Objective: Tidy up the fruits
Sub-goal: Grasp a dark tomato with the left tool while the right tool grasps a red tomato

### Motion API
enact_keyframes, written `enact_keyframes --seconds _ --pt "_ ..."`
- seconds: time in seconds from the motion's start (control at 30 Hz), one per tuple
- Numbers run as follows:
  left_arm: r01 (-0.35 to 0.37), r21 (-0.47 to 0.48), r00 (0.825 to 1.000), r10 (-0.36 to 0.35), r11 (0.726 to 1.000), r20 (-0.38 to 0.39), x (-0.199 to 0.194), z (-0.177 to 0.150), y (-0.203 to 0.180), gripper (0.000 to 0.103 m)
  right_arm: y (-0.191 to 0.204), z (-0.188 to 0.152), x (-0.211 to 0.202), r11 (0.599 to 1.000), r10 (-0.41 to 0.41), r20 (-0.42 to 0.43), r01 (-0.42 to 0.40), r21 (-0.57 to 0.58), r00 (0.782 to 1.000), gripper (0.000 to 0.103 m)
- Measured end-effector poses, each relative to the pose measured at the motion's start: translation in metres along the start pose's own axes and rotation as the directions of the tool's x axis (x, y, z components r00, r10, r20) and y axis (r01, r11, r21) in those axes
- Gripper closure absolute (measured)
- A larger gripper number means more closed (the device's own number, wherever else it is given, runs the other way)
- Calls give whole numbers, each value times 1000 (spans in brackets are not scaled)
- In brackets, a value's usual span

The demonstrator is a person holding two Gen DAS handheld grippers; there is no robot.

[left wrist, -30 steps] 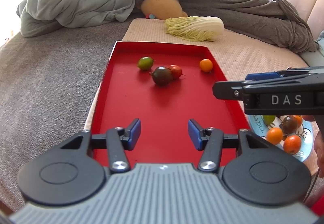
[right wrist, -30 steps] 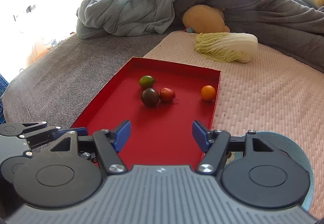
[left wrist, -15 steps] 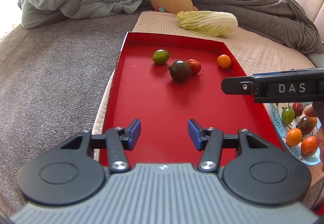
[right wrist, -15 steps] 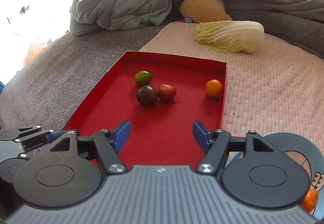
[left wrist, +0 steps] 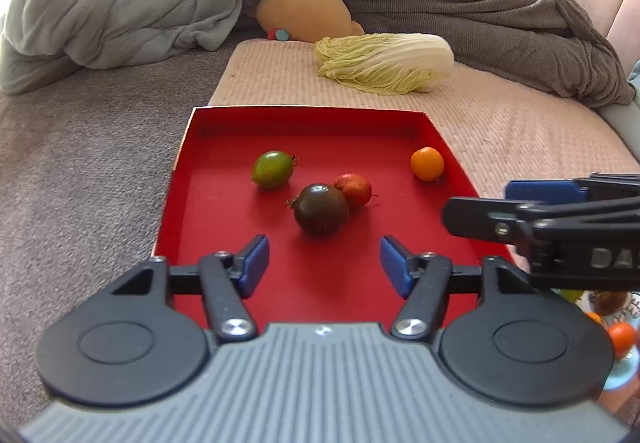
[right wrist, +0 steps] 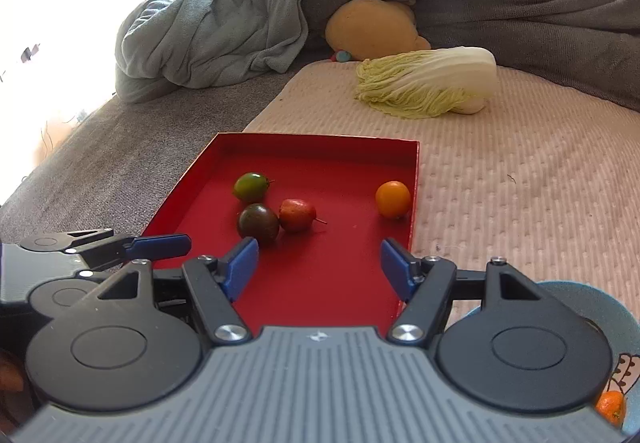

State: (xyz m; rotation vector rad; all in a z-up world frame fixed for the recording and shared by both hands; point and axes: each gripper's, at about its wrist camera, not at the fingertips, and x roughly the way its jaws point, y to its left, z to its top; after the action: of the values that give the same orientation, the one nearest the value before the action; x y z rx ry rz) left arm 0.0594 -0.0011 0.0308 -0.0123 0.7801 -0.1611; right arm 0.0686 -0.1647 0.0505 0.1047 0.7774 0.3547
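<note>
Risk lies in the dark tomato (left wrist: 321, 209) touching the red tomato (left wrist: 353, 189) in the red tray (left wrist: 188, 179): the left gripper (left wrist: 320, 263), jaws empty and just widened, could nudge both rolling, while the right gripper (right wrist: 316, 267) is half-open, empty.

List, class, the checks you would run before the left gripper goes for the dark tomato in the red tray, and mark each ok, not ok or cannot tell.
1. Left gripper empty, jaws apart: ok; they have just been opening, nothing between them.
2. Dark tomato ahead of those jaws: ok.
3. Dark tomato free of neighbours: not ok; the red tomato sits against it.
4. Right gripper empty and open: ok.
5. Right gripper clear of the left's path: ok; it is off to the side, at the red tray edge.
6. Room left on the blue plate: cannot tell, mostly hidden.
</note>
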Motion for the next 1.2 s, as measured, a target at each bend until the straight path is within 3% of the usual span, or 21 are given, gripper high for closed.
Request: enact_keyframes --seconds 0.43,0.5,0.53,0.57,0.93,1.2 --pt "-20 -33 1000 19 999 -22 38 14 8 42 -16 6 12 999 -12 21 11 47 1000 30" --pt "-14 -36 1000 13 999 -20 40 15 8 51 -15 6 15 999 -9 19 8 48 1000 30" --pt "-3 -37 1000 2 999 -24 41 15 8 61 -15 6 17 999 -8 17 7 45 1000 30" --pt "4 -40 1000 -5 999 -26 41 15 7 62 -14 5 19 999 -8 13 8 42 1000 30" --pt "-16 -58 1000 15 998 -27 21 -3 11 63 0 6 34 1000 11 -5 -11 25 1000 30" --pt "-38 -49 998 36 998 -47 -3 -21 14 63 20 2 64 998 51 -65 -52 -20 997 34"
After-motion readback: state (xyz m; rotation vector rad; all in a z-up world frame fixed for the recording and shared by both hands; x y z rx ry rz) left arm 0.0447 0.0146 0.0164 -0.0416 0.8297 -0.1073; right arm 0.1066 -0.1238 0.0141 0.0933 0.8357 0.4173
